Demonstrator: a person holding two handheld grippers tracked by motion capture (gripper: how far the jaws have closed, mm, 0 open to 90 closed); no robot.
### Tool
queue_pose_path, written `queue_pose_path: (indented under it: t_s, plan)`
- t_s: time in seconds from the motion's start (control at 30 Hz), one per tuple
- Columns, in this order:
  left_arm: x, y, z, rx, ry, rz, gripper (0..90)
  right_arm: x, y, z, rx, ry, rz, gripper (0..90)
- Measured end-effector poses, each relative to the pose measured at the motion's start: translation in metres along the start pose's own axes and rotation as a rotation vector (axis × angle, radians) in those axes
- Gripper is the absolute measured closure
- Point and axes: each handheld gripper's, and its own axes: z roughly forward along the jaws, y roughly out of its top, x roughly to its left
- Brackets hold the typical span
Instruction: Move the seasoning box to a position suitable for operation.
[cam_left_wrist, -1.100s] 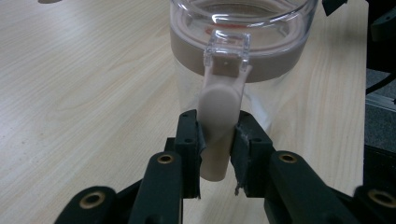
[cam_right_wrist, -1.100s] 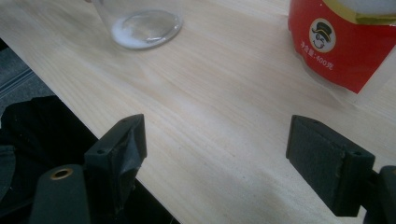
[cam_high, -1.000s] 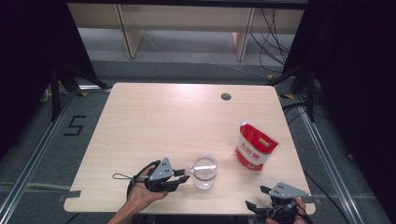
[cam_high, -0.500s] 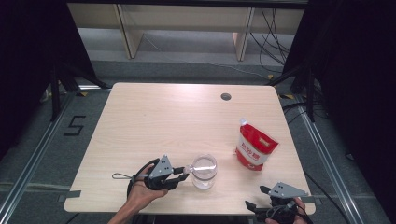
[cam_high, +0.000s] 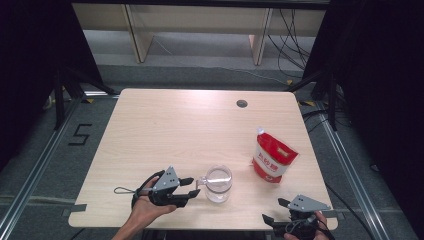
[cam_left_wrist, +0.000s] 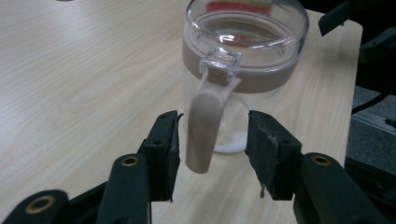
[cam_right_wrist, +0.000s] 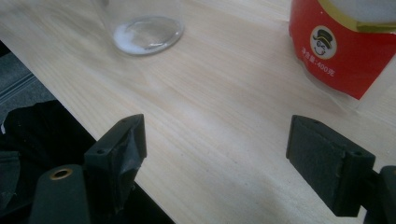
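Standing near the surface's (cam_high: 150, 125) front edge, the clear jug (cam_left_wrist: 243, 70) looks light, hard and slippery. Its handle (cam_left_wrist: 205, 126) sits untouched between the left hand-held gripper's (cam_left_wrist: 212, 154) jaws, which have just been opening; grab there.

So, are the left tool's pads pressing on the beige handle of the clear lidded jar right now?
No: in the left gripper view the beige handle hangs between the left tool pads with a gap on both sides.
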Motion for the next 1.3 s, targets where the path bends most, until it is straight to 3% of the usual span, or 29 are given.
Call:
queue_pose_path:
  t_s: [0.13,0.17,0.23,0.27,0.3,0.33,0.43,0.47,0.5,0.6,0.63,0.7,0.77,0.83,1.03,1.13,1.23,1.3]
  plan:
    - [-0.001,0.002,-0.009,0.011,0.013,-0.009,55.2,0.001,0.001,0.000,0.002,-0.008,-0.005,20.9]
    - [-0.003,0.003,-0.010,-0.008,0.007,-0.033,55.8,0.001,0.001,0.001,-0.001,-0.002,0.002,20.8]
    - [-0.003,0.005,-0.013,-0.016,0.007,-0.042,58.4,0.002,0.001,0.001,-0.004,-0.018,0.021,19.7]
    - [-0.003,0.006,-0.015,-0.017,0.003,-0.050,59.3,0.001,0.002,0.001,-0.009,-0.022,0.001,18.8]
    - [-0.003,0.006,-0.016,-0.020,0.004,-0.056,60.2,0.004,0.002,0.000,-0.004,-0.020,0.038,18.4]
    - [-0.004,0.007,-0.016,-0.026,0.005,-0.060,61.3,0.002,0.003,0.001,-0.017,-0.017,0.002,18.1]
    - [-0.006,0.010,-0.019,-0.023,0.017,-0.058,64.4,0.003,0.004,0.002,-0.023,-0.019,0.005,16.5]
    - [-0.006,0.010,-0.019,-0.029,0.012,-0.065,65.4,0.005,0.004,0.001,-0.019,-0.024,0.028,16.3]
    - [-0.007,0.011,-0.018,-0.027,0.013,-0.072,66.7,0.002,0.005,0.001,-0.021,-0.026,0.004,16.2]
    - [-0.008,0.013,-0.019,-0.032,0.018,-0.084,71.4,0.002,0.006,0.003,-0.036,-0.023,0.006,16.0]
    - [-0.008,0.014,-0.020,-0.034,0.017,-0.086,72.4,0.004,0.007,0.002,-0.034,-0.022,0.039,16.3]
    - [-0.008,0.015,-0.021,-0.039,0.013,-0.086,73.3,0.002,0.009,0.004,-0.040,-0.024,0.004,17.4]
    - [-0.009,0.017,-0.021,-0.046,0.018,-0.095,74.0,0.004,0.010,0.005,-0.031,-0.033,0.020,17.4]
    - [-0.011,0.019,-0.022,-0.044,0.029,-0.103,74.9,0.005,0.011,0.009,-0.033,-0.013,0.019,18.4]
    - [-0.013,0.022,-0.022,-0.043,0.024,-0.090,75.3,0.004,0.009,0.009,-0.037,-0.012,-0.019,20.1]
    - [-0.015,0.025,-0.024,-0.050,0.031,-0.094,75.4,0.005,0.008,0.007,-0.024,-0.027,0.018,20.7]
    - [-0.015,0.030,-0.024,-0.051,0.030,-0.094,75.6,0.003,0.006,0.006,-0.016,-0.028,-0.010,20.7]
    - [-0.016,0.032,-0.023,-0.052,0.030,-0.087,75.9,0.005,0.006,0.006,-0.014,-0.018,0.019,20.8]
